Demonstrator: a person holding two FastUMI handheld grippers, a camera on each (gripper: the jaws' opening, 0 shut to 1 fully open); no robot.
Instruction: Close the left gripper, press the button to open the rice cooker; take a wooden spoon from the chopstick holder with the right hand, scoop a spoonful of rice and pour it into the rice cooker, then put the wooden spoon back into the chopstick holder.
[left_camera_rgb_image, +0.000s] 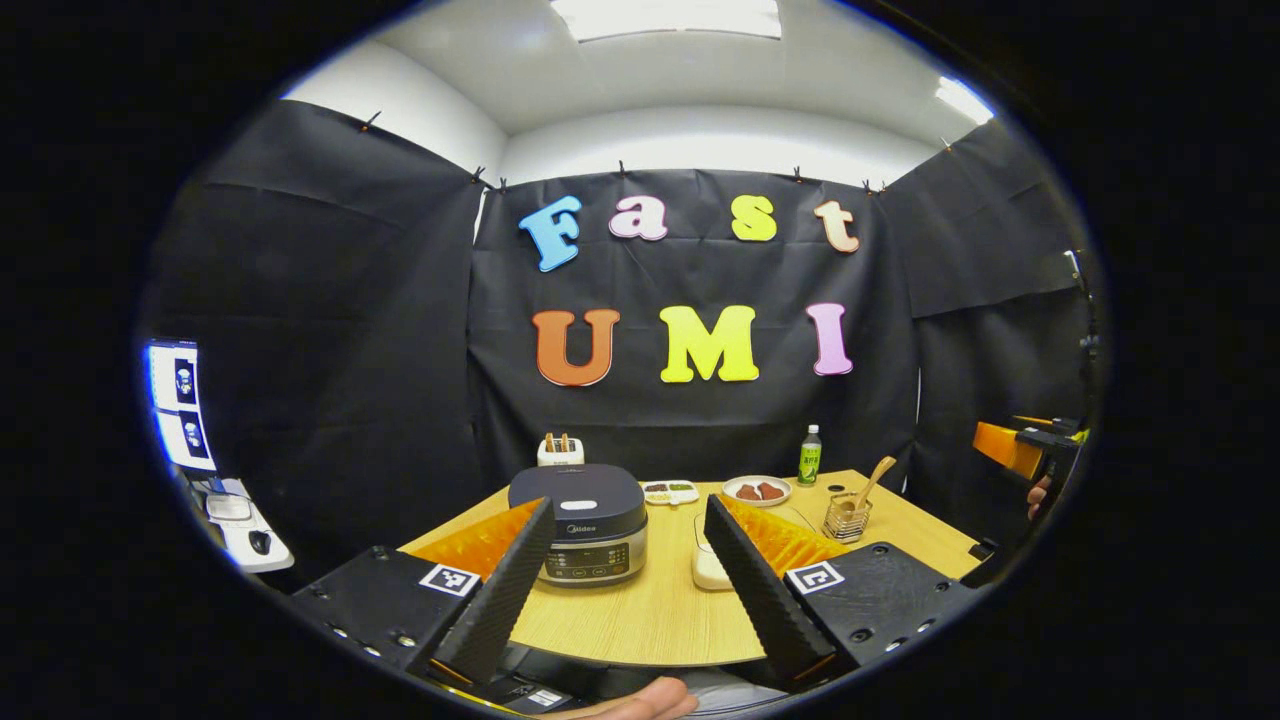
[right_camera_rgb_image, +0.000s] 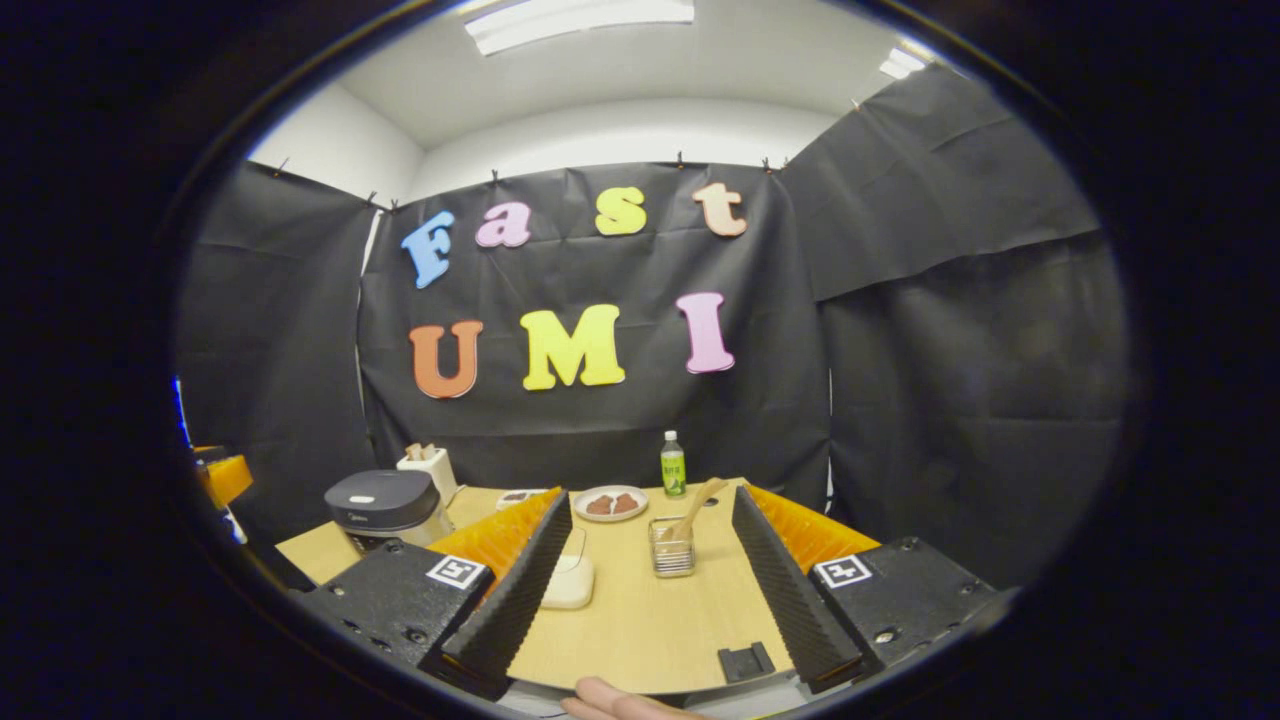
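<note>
A dark-lidded rice cooker (left_camera_rgb_image: 588, 523) stands shut on the wooden table (left_camera_rgb_image: 650, 620), left of centre; it also appears at the left in the right gripper view (right_camera_rgb_image: 385, 507). A wire chopstick holder (left_camera_rgb_image: 846, 517) with a wooden spoon (left_camera_rgb_image: 877, 474) leaning in it stands at the right. In the right gripper view the holder (right_camera_rgb_image: 672, 548) and spoon (right_camera_rgb_image: 697, 504) lie straight ahead. A white rice container (right_camera_rgb_image: 571, 580) sits between cooker and holder. My left gripper (left_camera_rgb_image: 628, 515) is open, back from the cooker. My right gripper (right_camera_rgb_image: 650, 505) is open, short of the holder.
At the table's far edge stand a green bottle (left_camera_rgb_image: 809, 456), a plate with brown food (left_camera_rgb_image: 757, 490), a small white dish (left_camera_rgb_image: 671, 491) and a white box with sticks (left_camera_rgb_image: 560, 451). A desk with a mouse (left_camera_rgb_image: 250, 535) lies far left. The other gripper's orange body (left_camera_rgb_image: 1020, 448) shows at the right edge.
</note>
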